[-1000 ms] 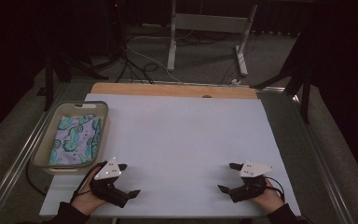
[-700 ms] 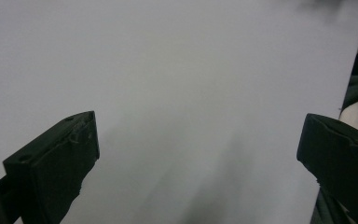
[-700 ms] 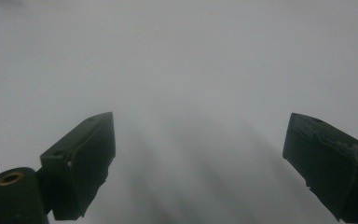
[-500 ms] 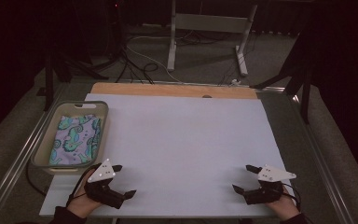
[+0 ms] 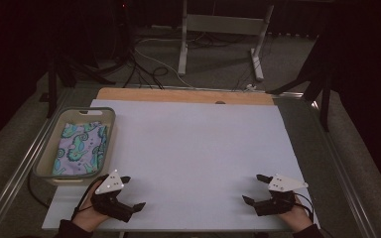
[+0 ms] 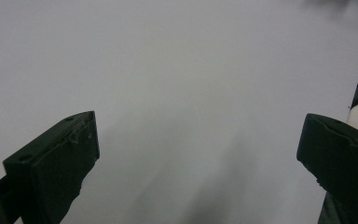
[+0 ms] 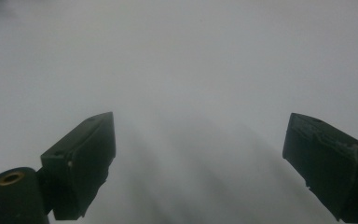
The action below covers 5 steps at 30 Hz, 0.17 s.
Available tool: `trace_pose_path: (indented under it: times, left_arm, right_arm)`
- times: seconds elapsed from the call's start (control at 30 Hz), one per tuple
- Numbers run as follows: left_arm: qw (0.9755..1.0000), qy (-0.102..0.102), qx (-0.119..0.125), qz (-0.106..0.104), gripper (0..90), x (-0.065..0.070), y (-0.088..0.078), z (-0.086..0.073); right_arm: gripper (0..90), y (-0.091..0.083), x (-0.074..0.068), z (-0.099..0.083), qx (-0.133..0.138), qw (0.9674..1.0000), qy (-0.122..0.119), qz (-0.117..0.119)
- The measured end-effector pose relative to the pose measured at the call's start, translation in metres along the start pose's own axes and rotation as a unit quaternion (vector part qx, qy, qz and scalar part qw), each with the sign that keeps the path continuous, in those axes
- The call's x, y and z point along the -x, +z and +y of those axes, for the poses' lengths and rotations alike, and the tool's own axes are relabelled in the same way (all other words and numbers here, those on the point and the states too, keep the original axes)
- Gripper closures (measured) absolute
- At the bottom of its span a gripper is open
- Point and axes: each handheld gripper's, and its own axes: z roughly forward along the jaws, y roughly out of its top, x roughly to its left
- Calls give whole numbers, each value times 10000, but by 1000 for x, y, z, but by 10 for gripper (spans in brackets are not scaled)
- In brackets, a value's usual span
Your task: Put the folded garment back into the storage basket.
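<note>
High view: I'm seeing the left gripper sitting near the table's front-left, jaws wide, just beside the bin holding the cloth; the right gripper is resting front-right, jaws wide. Left gripper view: jaws gaping over bare table. Right gripper view: the same.

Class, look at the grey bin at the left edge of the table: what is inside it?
Inside the bin lies a folded patterned cloth, purple with teal swirls, covering most of the floor. Anything beneath the cloth is hidden. Both tongs, left and right, sit open near the table's front edge.
</note>
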Motion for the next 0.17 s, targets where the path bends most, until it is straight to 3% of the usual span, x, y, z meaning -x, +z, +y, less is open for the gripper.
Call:
trace_pose_path:
  times: [0.17]
  left_arm:
    - [10000,-4,20,-10,0,0,-1,0]
  right_arm:
    - [96,0,0,0,-11,10000,-15,-14]
